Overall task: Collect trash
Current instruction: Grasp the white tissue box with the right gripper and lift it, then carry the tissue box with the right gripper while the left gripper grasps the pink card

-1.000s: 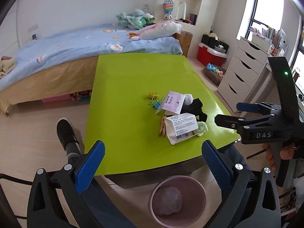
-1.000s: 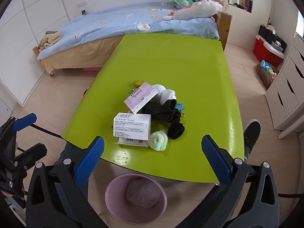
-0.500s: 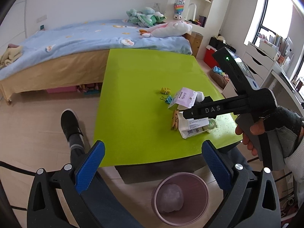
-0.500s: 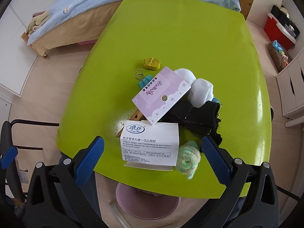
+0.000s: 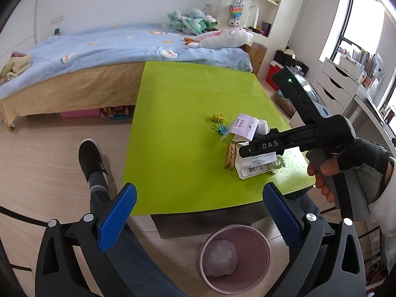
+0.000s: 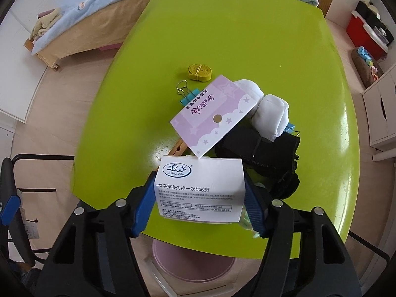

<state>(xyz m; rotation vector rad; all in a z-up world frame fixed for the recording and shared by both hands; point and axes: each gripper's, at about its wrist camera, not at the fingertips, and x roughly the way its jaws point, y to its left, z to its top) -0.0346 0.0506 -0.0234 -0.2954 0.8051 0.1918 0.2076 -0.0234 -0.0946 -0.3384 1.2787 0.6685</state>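
Note:
A white printed paper sock label (image 6: 199,190) lies at the near edge of the green table (image 6: 247,49), also in the left wrist view (image 5: 257,165). My right gripper (image 6: 198,198) has closed onto it, its blue pads (image 6: 146,205) against both sides. A pink-purple card (image 6: 210,118) leans behind it. A pink bin (image 5: 234,257) with a crumpled wad stands on the floor under the table edge. My left gripper (image 5: 198,220) is open and empty, hanging in front of the table above the bin.
White (image 6: 269,113) and black (image 6: 259,153) socks, a green sock ball (image 5: 278,164), blue binder clips (image 6: 188,95), a yellow band (image 6: 199,72) and wooden pegs (image 5: 230,157) lie around the label. A bed (image 5: 99,57) stands behind the table, drawers (image 5: 341,86) to the right.
My right gripper has moved forward and down over the table and closed its jaws on the white label. My left gripper has stayed open, drifting a little.

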